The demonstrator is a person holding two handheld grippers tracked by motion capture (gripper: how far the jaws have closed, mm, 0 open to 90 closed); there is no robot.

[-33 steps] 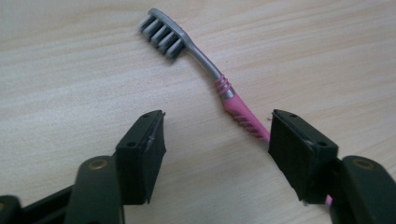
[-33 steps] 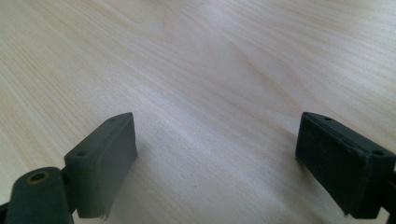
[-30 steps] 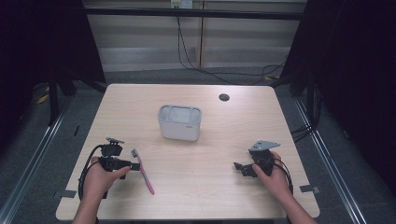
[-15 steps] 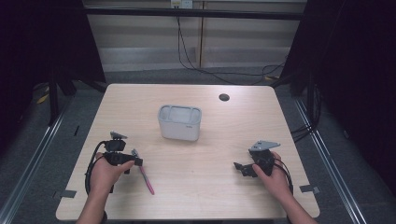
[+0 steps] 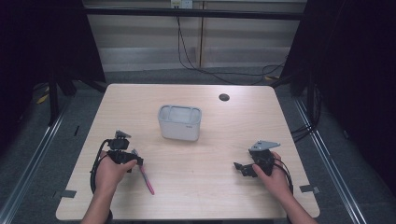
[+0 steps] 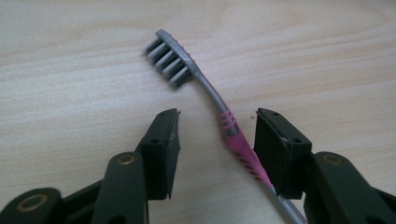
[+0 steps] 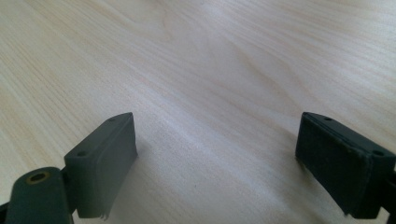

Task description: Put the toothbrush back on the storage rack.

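Observation:
A pink and grey toothbrush lies flat on the wooden table at the front left, its grey bristle head pointing away from the person. My left gripper straddles the toothbrush's neck. Both pads stand on either side of it and neither is pressing. The jaws have just been closing, and the handle lies nearer the right-hand pad. My right gripper rests low over bare wood at the front right. It is open wide with nothing between its pads.
A grey rectangular bin stands upright at the table's middle, beyond both grippers. A small black round disc lies near the far edge. Cables trail on the floor behind the table.
My left gripper has shifted right onto the toothbrush's neck and its jaws have narrowed. The toothbrush lies where it was. The right gripper has stayed still.

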